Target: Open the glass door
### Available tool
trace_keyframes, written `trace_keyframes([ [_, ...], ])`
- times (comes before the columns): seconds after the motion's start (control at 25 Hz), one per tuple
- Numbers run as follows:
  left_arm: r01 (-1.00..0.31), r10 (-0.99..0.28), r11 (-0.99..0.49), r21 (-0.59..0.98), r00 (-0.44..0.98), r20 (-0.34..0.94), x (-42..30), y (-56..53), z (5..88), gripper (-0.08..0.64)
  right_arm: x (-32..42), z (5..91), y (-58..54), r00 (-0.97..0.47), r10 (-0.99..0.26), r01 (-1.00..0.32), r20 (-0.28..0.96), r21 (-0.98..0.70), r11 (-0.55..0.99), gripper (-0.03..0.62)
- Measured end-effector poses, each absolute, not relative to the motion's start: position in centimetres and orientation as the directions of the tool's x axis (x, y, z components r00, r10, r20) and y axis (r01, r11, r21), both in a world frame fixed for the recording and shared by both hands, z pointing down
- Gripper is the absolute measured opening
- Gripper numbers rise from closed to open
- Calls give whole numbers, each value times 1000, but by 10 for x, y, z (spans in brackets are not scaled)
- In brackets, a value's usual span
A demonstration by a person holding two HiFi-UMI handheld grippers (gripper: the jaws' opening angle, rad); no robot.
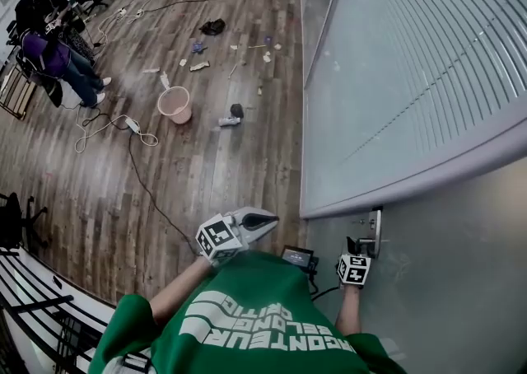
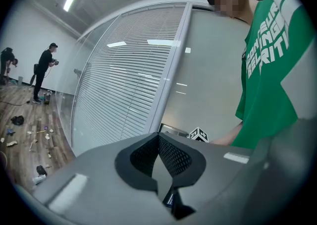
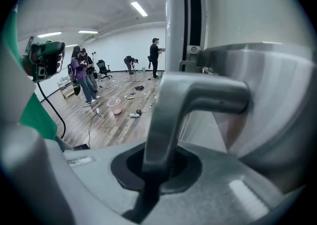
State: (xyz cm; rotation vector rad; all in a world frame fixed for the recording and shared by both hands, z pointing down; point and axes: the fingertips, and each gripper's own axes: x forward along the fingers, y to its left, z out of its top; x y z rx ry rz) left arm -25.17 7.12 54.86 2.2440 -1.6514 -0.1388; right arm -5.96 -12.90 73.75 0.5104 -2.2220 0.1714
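Right gripper view shows our right hand-held gripper clamped on the brushed silver metal lever handle at the edge of the frosted glass door. Our left hand-held gripper hangs nearby, jaws together, empty.

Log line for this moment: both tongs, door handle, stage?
right tongs: shut on silver metal lever handle of frosted glass door | left tongs: shut, empty, away from door | stage: handle gripped
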Motion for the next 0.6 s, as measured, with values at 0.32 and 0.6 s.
trace_keyframes([
  [0.32, -882, -910, -336, 329, 394, 126, -225, 46, 545, 14, -63, 742, -144, -566, -298, -425, 769, 37, 904, -8],
  [0.6, -860, -879, -410, 303, 461, 119, -191, 27, 548, 14, -61, 746, -156, -546, -291, -442, 786, 26, 897, -8],
])
